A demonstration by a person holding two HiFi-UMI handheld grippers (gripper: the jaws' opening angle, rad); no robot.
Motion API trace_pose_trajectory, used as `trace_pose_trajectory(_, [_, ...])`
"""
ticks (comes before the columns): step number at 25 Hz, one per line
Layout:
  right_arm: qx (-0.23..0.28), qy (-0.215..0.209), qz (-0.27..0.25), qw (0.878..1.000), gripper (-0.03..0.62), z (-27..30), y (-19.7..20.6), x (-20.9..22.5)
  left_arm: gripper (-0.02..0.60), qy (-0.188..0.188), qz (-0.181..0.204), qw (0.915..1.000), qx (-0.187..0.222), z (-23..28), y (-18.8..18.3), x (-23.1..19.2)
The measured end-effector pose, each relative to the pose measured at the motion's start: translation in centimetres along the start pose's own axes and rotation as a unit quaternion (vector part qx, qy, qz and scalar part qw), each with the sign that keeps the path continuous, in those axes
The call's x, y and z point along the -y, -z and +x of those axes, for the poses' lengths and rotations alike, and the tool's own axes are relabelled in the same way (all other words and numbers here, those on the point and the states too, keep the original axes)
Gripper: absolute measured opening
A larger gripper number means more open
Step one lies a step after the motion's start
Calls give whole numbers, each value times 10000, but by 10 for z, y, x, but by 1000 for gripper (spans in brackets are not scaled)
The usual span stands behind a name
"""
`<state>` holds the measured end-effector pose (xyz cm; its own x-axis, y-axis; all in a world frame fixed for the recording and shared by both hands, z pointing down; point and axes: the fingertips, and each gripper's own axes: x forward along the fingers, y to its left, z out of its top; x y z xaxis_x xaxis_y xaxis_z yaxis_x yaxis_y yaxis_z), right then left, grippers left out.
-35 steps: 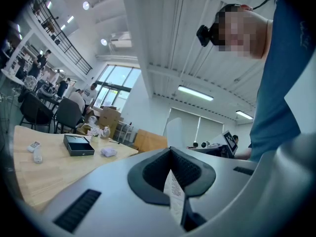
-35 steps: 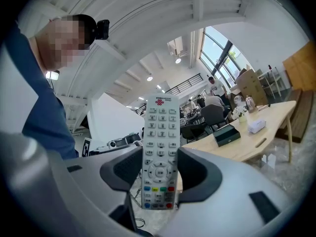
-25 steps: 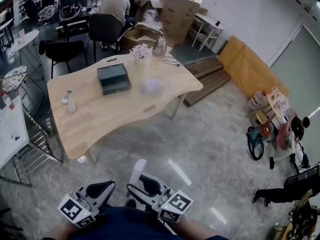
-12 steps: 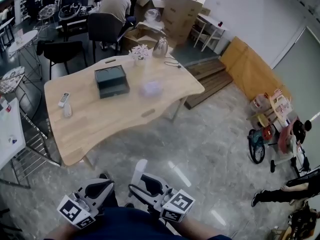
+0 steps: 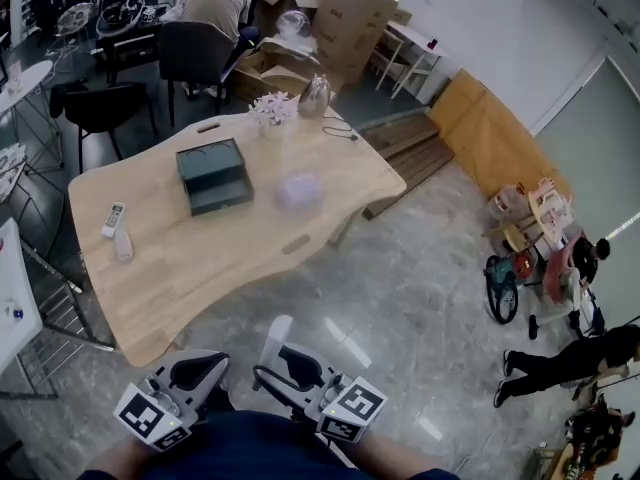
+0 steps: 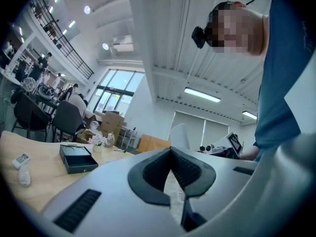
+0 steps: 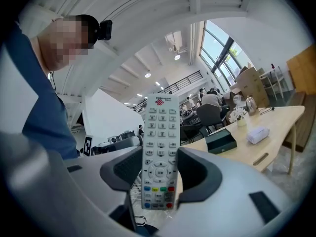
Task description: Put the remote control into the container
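Right gripper view gives you what the head view cannot: your right gripper (image 7: 159,174) has its dark ribbed pads pressed on both long edges of the remote control (image 7: 159,132). The remote is a slim white slab with rows of pale buttons, a round pad and four coloured keys, and it stands upright above the jaws. From the head view you get only a thin white strip of it rising from that gripper, over the grey floor on the near side of the wooden table (image 5: 250,253).

Left gripper view shows your left gripper (image 6: 172,169) with its ribbed pads closed against each other, nothing between them.

The container (image 5: 212,176), a dark rectangular box, sits near the middle of the table. Two small white handsets (image 5: 113,219) lie at the table's left end, a soft pale pack (image 5: 299,189) right of centre, and a flower pot (image 5: 270,111) at its far edge.
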<state>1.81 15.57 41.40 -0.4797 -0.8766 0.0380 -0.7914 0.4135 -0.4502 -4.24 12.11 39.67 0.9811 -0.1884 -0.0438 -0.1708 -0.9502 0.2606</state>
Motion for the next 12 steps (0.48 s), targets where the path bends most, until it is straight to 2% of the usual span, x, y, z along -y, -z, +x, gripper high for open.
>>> trace_pose_trajectory(6, [-146,300,-119,9994,227,59,-14,31,91,317,11,9995,-49,19,-20,-62])
trace_pose_trajectory(12, [-197,484,-85,9986,227,105,-24,48,91,455,-110,9989,-43,24,-33,-112])
